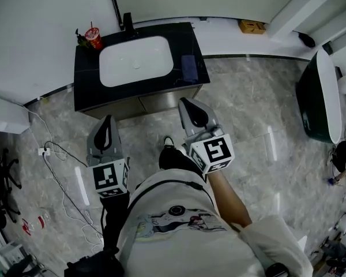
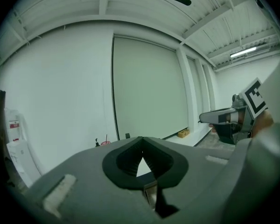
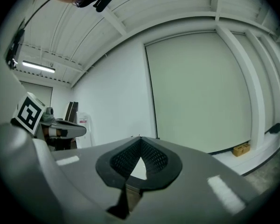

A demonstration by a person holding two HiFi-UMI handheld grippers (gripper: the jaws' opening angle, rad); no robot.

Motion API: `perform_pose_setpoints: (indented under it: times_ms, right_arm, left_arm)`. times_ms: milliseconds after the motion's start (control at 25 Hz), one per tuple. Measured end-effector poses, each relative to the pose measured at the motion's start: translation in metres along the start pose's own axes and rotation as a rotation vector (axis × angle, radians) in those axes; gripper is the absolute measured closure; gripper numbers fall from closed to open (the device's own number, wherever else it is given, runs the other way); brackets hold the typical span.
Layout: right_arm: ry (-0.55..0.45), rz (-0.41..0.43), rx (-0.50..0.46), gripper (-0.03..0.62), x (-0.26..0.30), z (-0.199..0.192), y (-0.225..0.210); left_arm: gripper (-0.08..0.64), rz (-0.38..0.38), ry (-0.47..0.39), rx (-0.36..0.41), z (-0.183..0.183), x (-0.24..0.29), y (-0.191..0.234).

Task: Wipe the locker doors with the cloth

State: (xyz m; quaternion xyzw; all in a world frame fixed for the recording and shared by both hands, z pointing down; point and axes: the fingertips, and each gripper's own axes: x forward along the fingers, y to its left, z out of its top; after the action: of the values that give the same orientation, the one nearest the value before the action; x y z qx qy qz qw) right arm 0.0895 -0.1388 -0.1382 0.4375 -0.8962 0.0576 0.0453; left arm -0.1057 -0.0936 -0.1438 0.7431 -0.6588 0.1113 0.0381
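Plainly the cloth (image 1: pixel 189 69), a dark blue fold, lies on the black counter (image 1: pixel 85 74) just right of the white basin (image 1: pixel 135 59), near the counter's right edge. Its long axis runs front to back, away from the person. Below it, the brownish doors under the counter's front lip, which I take for the locker doors (image 1: pixel 161 98), face the person. Nothing touches them, so wiping looks not yet begun. The right gripper (image 1: pixel 185 102) hangs over the grey floor (image 1: pixel 248 97) just short of the counter's front, its tip pointing almost straight at the cloth beyond it. The left gripper (image 1: pixel 108 120) sits lower and further left in the head view, on the basin's side and well apart from the cloth. Both pairs of jaws are pressed together with nothing between them. By my reading the right hand is the nearer of the 2, and its jaws would have to part before reaching over the front edge for the cloth's near short end.
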Motion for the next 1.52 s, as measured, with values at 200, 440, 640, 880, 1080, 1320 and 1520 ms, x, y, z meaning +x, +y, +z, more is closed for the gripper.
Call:
perform_pose_setpoints:
  times_ms: [200,440,640,880,1080,1320,1520]
  right_arm:
    - [0.023,0.054,0.007,0.591,0.042,0.002,-0.035]
    - [0.134,0.036,0.050,0.589,0.074,-0.039,-0.073]
    - [0.232,0.012,0.071,0.589,0.099,-0.086,-0.104]
    - [0.398,-0.026,0.094,0.581,0.128,-0.159,-0.155]
    - [0.519,-0.035,0.078,0.566,0.154,-0.212,-0.189]
    - [0.647,-0.052,0.059,0.534,0.180,-0.259,-0.229]
    - [0.703,-0.049,0.065,0.522,0.195,-0.280,-0.246]
  left_arm:
    - [0.558,0.013,-0.006,0.023,0.021,0.056,-0.008]
    - [0.558,0.030,0.034,0.012,0.015,0.091,-0.006]
    - [0.558,0.017,0.078,0.020,-0.007,0.121,-0.009]
    - [0.558,-0.030,0.144,-0.018,-0.037,0.160,-0.028]
    - [0.558,-0.067,0.280,-0.050,-0.098,0.196,-0.046]
    - [0.558,-0.091,0.398,-0.039,-0.150,0.222,-0.061]
    - [0.558,-0.097,0.452,-0.054,-0.173,0.235,-0.067]
